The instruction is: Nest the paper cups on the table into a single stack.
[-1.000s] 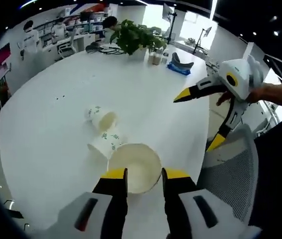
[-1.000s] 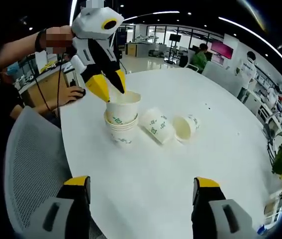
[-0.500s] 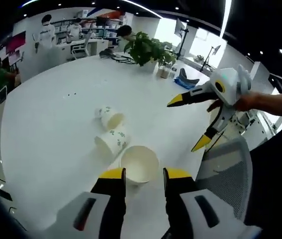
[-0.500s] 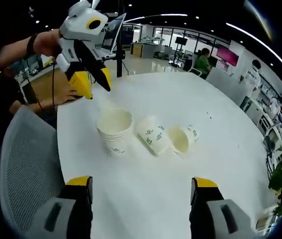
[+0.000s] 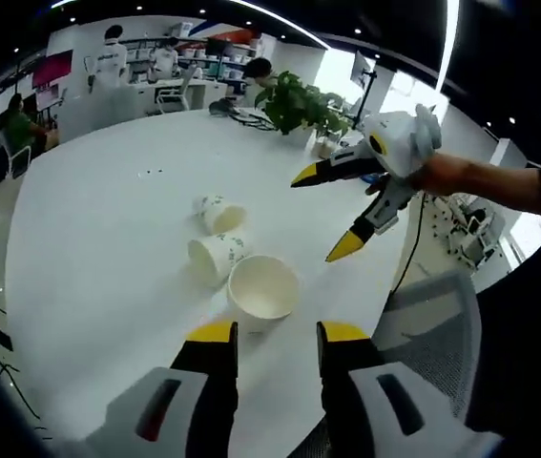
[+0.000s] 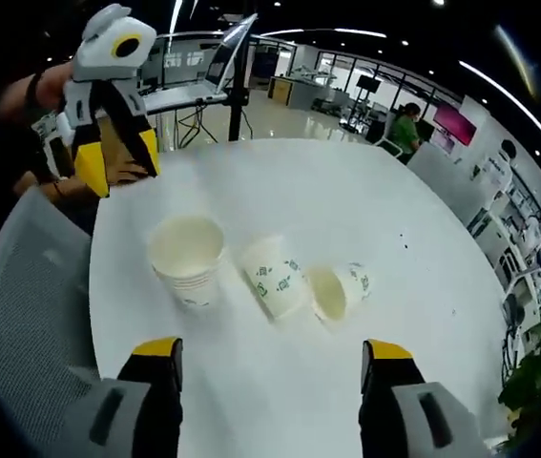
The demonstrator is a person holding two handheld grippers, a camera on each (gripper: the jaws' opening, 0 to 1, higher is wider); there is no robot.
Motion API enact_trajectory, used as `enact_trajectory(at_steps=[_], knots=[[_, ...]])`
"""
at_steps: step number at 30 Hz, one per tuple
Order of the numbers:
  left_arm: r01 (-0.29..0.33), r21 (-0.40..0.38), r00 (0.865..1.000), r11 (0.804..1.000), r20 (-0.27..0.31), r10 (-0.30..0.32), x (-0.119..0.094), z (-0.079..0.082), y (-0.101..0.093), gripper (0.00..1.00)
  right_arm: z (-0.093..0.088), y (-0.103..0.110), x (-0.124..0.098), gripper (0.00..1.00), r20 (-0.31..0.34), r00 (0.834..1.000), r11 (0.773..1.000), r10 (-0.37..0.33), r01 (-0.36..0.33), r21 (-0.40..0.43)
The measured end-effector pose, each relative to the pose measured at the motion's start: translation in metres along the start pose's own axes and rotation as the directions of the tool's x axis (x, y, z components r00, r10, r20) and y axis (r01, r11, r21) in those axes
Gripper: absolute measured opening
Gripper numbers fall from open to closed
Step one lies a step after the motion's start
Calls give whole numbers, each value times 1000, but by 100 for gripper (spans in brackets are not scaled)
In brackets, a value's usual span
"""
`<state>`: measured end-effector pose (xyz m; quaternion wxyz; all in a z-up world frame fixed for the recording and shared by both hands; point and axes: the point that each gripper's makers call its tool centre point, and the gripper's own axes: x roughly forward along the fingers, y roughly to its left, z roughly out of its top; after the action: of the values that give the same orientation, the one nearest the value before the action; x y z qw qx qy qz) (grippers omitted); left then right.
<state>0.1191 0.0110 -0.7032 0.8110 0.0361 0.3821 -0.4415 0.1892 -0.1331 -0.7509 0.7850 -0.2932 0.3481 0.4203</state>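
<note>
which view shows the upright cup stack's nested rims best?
Right gripper view: the stack stands side-on, its layered rims visible beneath the top cup. The left gripper view looks down into the stack's mouth, so the layers are mostly hidden.

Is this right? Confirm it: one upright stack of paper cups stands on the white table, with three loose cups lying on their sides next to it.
Not quite: beside the upright stack, two loose cups lie on their sides, one next to the stack, the other beyond it. The right gripper view shows this.
</note>
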Motion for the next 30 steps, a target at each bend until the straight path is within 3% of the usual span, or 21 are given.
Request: enact_trajectory(at_steps=[5, 12, 23, 30], knots=[[-15, -39, 999, 999, 28, 16, -2, -9, -4, 39, 10, -15, 10, 74, -3, 1000, 1000, 4, -4, -28], [-20, -89, 999, 996, 46, 24, -7, -19, -3, 39, 23, -26, 23, 71, -12, 1000, 995, 22, -23, -93], [-40, -125, 998, 991, 49, 46, -18, -33, 3, 39, 25, -43, 48, 67, -65, 996, 982, 53, -64, -180], [-49, -147, 997, 988, 58, 58, -23, -36, 6, 39, 39, -34, 57, 65, -62, 993, 972, 100, -111, -209]])
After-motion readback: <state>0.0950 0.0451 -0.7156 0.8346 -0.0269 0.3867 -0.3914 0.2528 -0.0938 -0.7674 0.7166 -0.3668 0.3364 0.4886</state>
